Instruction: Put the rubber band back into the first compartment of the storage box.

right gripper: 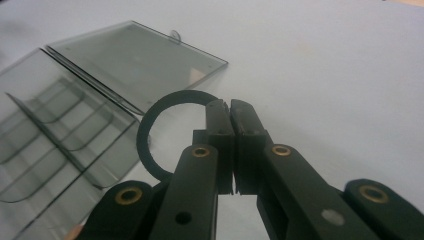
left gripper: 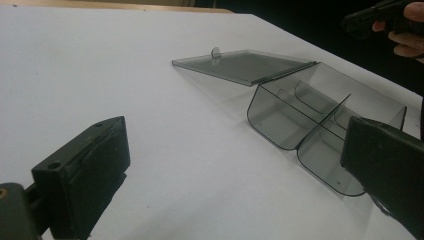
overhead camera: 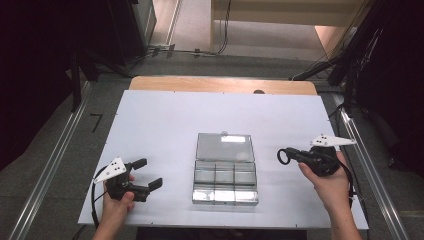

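While my right gripper [right gripper: 231, 107] is clamped on a black ring [right gripper: 150, 130], held off the bench [overhead camera: 150, 120] just right of the compartment box [overhead camera: 225, 181], the step in hand reads as carrying that ring to one of the open cells. Item one: ring, black, thin, flat-edged, matte, pinched at its rim so that the loop stands out to the side of the jaws. Item two: box, clear smoky plastic, glossy, rectangular, divided into small cells with rounded floors; lid [overhead camera: 224, 147] hinged back and lying flat on the far side, with a small round tab at its edge. Item three: bench, white, smooth, matte. Item four: my left gripper [overhead camera: 148, 173], jaws spread wide and holding nothing, resting near the bench's left front, well apart from the box. To do the step well, I judge I should bring the ring over a cell, lower it between the dividers before releasing, and keep the jaws clear of the thin walls.
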`<action>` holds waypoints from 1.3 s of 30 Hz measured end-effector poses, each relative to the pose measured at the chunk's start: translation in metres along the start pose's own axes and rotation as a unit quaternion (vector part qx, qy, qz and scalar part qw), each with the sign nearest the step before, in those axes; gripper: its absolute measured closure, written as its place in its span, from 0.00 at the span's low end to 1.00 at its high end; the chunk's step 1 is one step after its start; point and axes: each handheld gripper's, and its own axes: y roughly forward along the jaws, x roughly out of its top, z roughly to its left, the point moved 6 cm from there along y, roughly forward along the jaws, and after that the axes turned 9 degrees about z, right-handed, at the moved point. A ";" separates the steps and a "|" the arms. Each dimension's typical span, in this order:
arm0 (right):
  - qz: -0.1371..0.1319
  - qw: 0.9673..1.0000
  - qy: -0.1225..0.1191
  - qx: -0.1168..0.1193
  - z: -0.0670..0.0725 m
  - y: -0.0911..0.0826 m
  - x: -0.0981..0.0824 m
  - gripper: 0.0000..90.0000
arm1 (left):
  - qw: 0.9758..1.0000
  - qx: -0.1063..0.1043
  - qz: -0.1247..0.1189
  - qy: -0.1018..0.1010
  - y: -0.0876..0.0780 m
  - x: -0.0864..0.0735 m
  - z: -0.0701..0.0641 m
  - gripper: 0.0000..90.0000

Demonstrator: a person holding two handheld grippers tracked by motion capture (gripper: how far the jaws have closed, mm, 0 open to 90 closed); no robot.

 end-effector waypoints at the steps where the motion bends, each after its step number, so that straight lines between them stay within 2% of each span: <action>1: 0.001 1.000 -0.002 0.000 0.001 0.001 0.000 0.96 | 1.000 0.000 0.000 0.001 0.000 0.000 0.000 0.00; 17: 0.003 0.999 -0.020 0.029 0.027 0.014 0.009 0.96 | 1.000 0.002 0.002 0.004 0.000 -0.001 -0.001 0.00; 21: 0.002 0.999 -0.016 0.042 0.031 0.017 0.011 0.96 | 1.000 0.002 0.002 0.005 0.000 -0.001 -0.001 0.00; 39: 0.008 0.998 -0.029 0.057 0.052 0.025 0.020 0.96 | 1.000 0.001 0.003 0.007 0.001 -0.001 -0.002 0.00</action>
